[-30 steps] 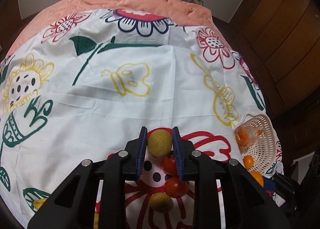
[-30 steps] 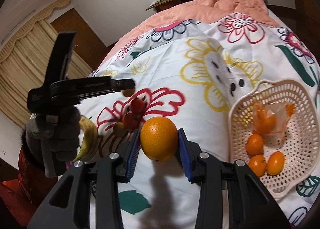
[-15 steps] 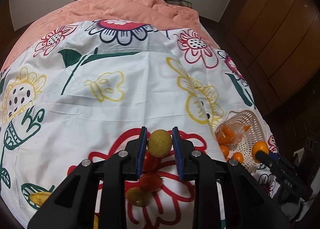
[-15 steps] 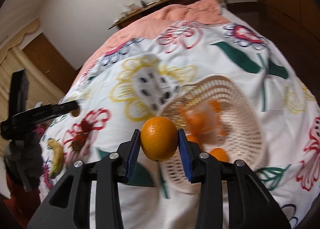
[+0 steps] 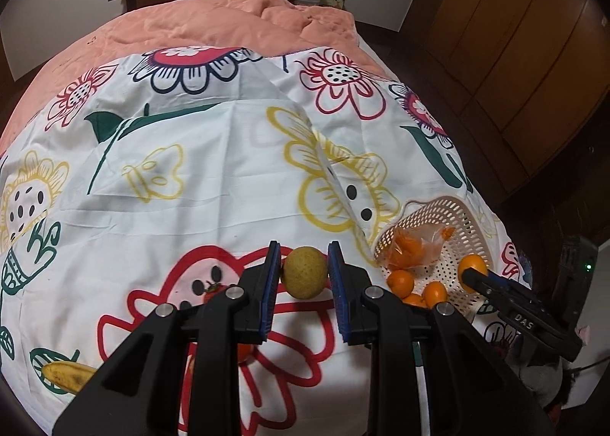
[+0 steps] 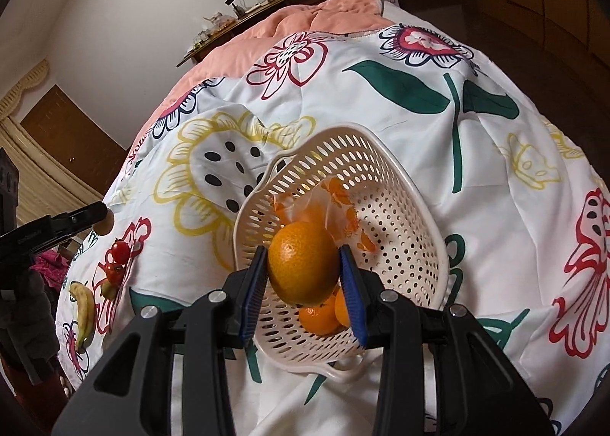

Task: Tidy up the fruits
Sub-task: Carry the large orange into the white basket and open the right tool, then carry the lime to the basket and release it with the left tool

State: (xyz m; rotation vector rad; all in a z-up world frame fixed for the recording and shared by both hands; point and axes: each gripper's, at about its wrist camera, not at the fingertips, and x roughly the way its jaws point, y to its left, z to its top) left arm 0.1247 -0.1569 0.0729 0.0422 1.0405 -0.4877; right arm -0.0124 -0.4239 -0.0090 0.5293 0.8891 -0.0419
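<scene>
Right wrist view shows the right gripper clamping an orange above the basket on the bed; release comes next. Left gripper grips a yellow-green fruit, likely basket-bound.

Warm indoor light falls evenly from overhead, leaving the white floral bedspread bright without glare. Soft shadows lie in its creases and under the basket. Both fisheye views bend strongly: the bed bulges like a dome, the walls curve, and the corners fade to black. The wooden wardrobe sits dim and brownish. Focus stays sharp at centre, with slight softening toward the rims and no evident motion blur
</scene>
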